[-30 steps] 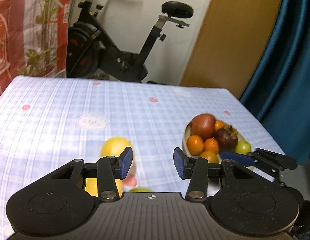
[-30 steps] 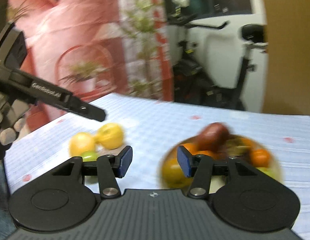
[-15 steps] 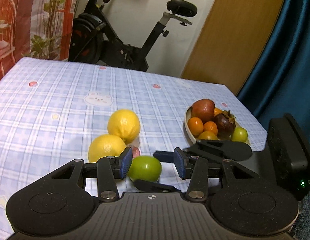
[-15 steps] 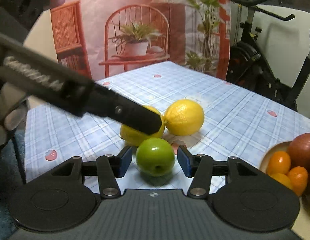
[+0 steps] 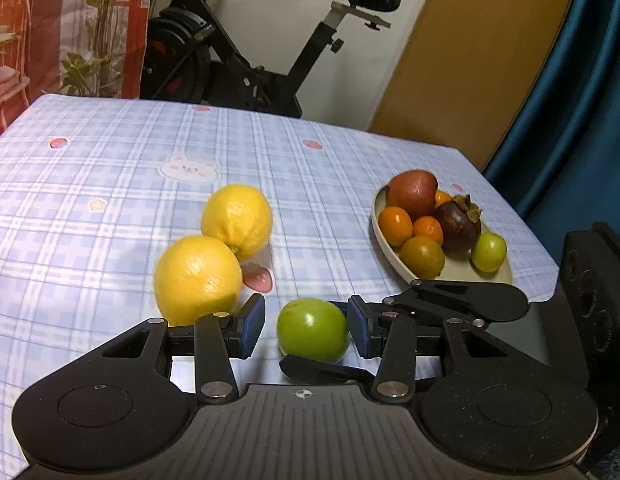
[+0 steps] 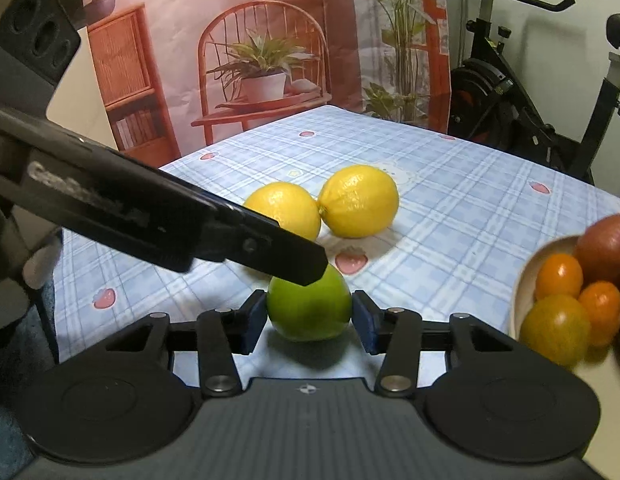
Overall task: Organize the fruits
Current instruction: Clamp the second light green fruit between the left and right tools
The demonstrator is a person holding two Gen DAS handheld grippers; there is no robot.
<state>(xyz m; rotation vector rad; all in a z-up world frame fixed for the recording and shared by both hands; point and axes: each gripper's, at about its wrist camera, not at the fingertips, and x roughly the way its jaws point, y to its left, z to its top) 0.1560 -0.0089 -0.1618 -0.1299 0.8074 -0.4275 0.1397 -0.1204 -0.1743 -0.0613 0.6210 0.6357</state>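
Half a second ago the right gripper (image 6: 310,322) stood around the green fruit (image 6: 309,307) with a gap at each side; its jaws have just been closing, and both blue pads now sit against the fruit's flanks, pinching it where it rests on the checked tablecloth (image 6: 449,200). A second ago that gripper faced the plate instead.

Going left to right in the left wrist view: two lemons lie touching each other, the nearer lemon (image 5: 198,278) just beyond the left pad and the farther lemon (image 5: 237,220) behind it. The left gripper (image 5: 306,326) has its fingers spread, the green fruit (image 5: 313,329) seen between them. The left pad stands clear of it; the right pad looks very close, and contact cannot be told. The right gripper's dark fingers (image 5: 453,300) reach in from the right around the same fruit. Farther right, well apart from the lemons, the plate (image 5: 379,224) holds a reddish fruit, small orange ones, a dark purple mangosteen and a small green one.

In the right wrist view a finger of the left gripper (image 6: 270,254) crosses from the left, its tip over the top of the green fruit. The lemons (image 6: 357,200) lie beyond, the plate (image 6: 525,280) at the right edge.
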